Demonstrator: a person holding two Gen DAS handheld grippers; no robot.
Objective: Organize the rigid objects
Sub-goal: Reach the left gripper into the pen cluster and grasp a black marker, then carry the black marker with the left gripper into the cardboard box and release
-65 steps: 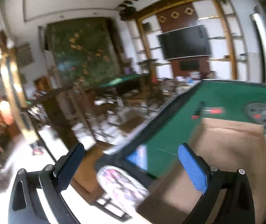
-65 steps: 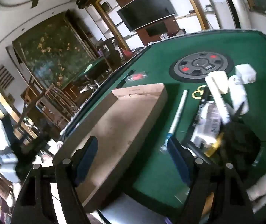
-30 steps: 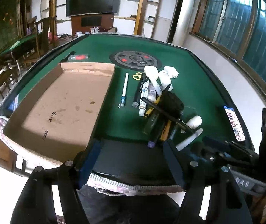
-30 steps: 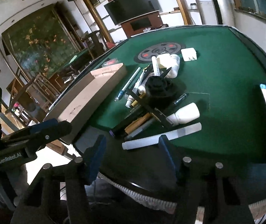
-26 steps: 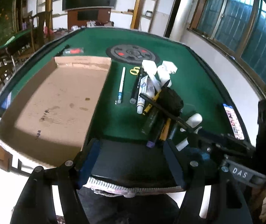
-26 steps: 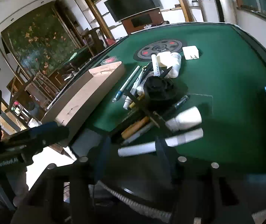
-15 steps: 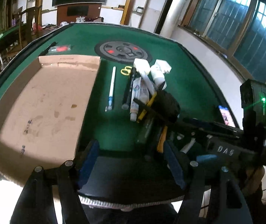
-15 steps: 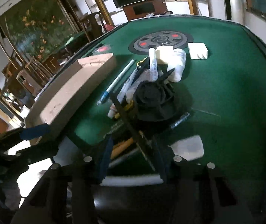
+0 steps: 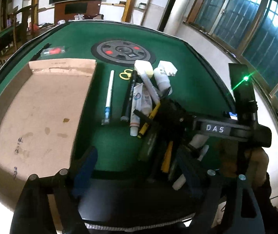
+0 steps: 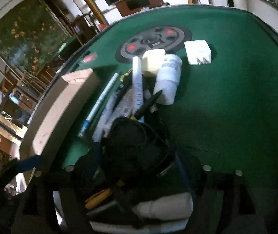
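Room: green felt table [image 9: 187, 62] with a round dark centre panel [image 9: 123, 51], a wall screen and shelves behind it, tall windows off to one side.
Left view, gripper: left gripper [image 9: 137, 167] hangs over the near table edge, jaws spread and just widened, nothing between the blue pads.
Left view, tray: empty cardboard tray [image 9: 41, 105] lies ahead and to this gripper's left.
Left view, clutter: white pen [image 9: 108, 95] sits straight ahead, alone on the felt; a heap of tubes, markers and yellow scissors [image 9: 125, 74] lies ahead to the right.
Right view, gripper: right gripper [image 10: 137, 165] stands over the heap, jaws just opened wide around a black bundle [image 10: 135, 146]; pads look clear of it, though the picture is dim.
Right view, clutter: white bottle [image 10: 168, 80] and white block [image 10: 197, 52] lie further ahead; another white bottle [image 10: 164, 206] lies under the gripper.
Doing it well: I'd judge one piece should be singled out, since the heap is tangled; close squarely across its width, lift clear, then carry it left to the tray.
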